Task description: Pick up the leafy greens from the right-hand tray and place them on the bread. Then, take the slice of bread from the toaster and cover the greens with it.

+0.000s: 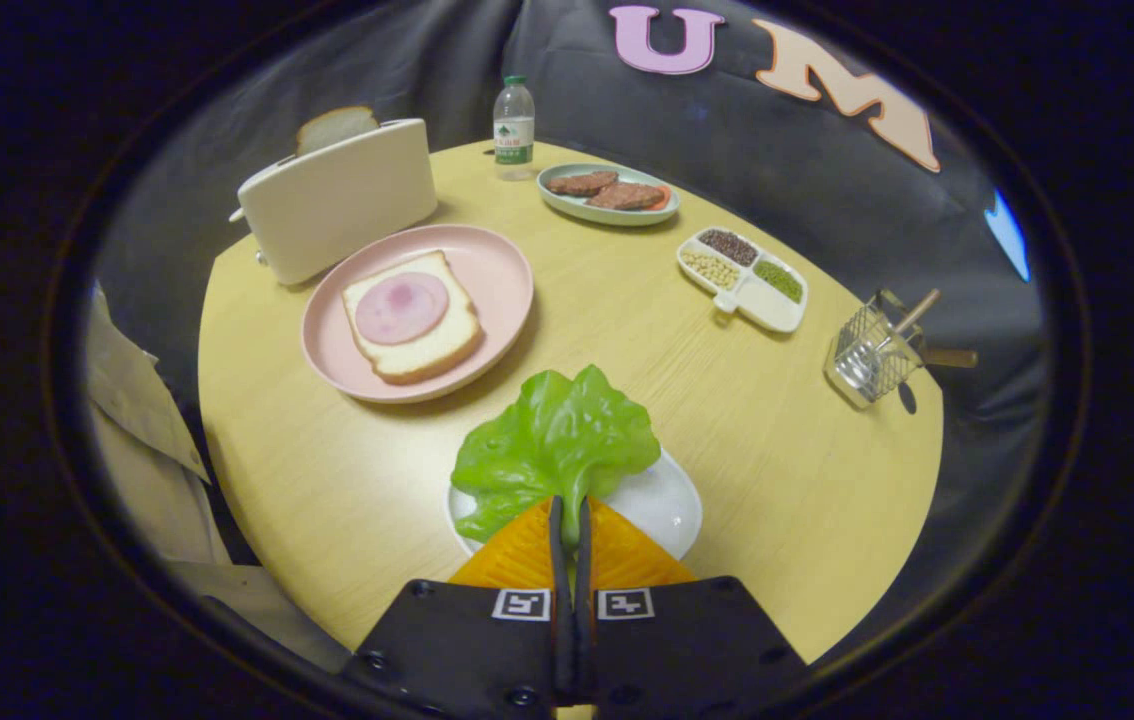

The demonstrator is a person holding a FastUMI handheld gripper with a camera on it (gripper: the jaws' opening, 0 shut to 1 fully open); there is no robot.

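Note:
My gripper is shut on the stem end of the leafy greens, its two orange fingers pressed close together. The bright green leaf fans out just ahead of the fingertips, above a white tray. Beyond and to the left, a pink plate holds a slice of bread topped with a round of ham. Behind that plate stands a white toaster with a second bread slice sticking up out of its slot.
On the round wooden table: a water bottle at the back, a green plate with two meat patties, a white divided dish of beans, and a wire basket with utensils at the right. A person's beige sleeve is at the left.

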